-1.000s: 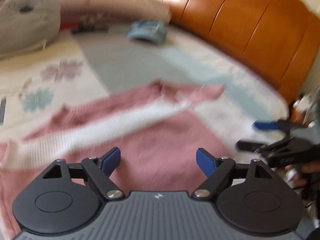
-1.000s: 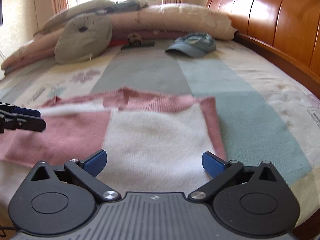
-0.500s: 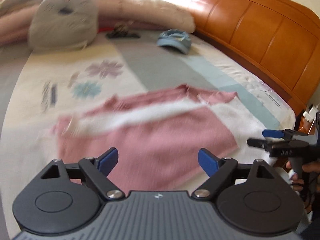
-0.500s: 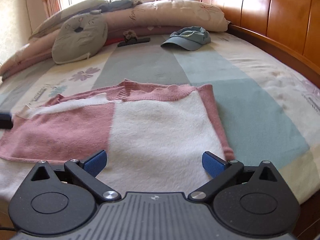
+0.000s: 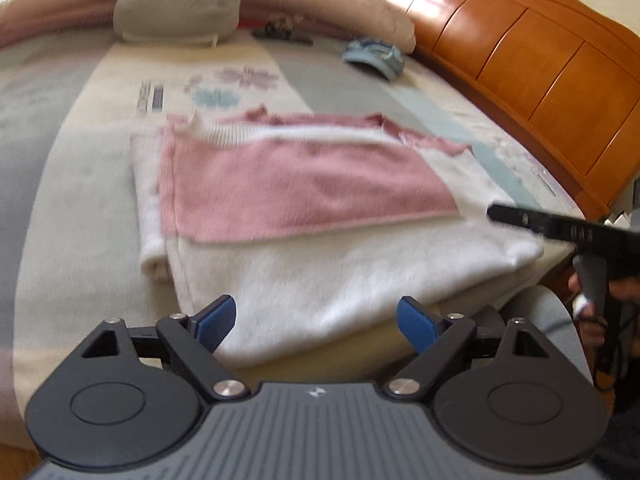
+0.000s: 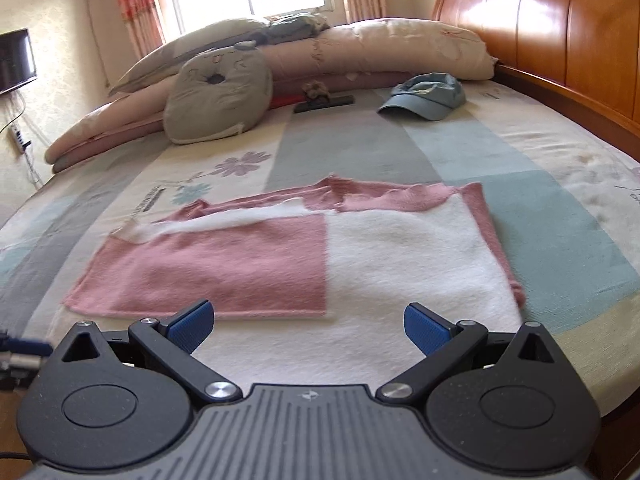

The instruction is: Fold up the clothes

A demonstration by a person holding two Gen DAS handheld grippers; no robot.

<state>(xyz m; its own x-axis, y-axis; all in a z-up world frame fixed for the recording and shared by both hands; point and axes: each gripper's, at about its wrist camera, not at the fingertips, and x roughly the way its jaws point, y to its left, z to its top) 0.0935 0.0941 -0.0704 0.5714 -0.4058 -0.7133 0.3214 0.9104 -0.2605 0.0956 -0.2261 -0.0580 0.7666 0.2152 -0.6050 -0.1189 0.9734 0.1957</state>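
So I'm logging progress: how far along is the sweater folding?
Partly done: the pink and white sweater lies flat on the bed with one pink sleeve folded across its front. Nothing is in hand; left tool and right tool are open, empty. The remaining folds are left.

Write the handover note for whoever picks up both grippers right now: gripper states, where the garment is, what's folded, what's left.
Left gripper: open, empty; its jaws have just been opening, nothing between them.
Right gripper: open, empty, hovering at the sweater's near edge.
Pink-and-white sweater: flat on the bed, near its front edge. One pink sleeve is folded across the white body.
Done: that sleeve fold.
Left: probably tidy the pink edge on the right side, then fold the body to a compact stack.
Blue cap and grey cushion lie farther back, clear of the work.
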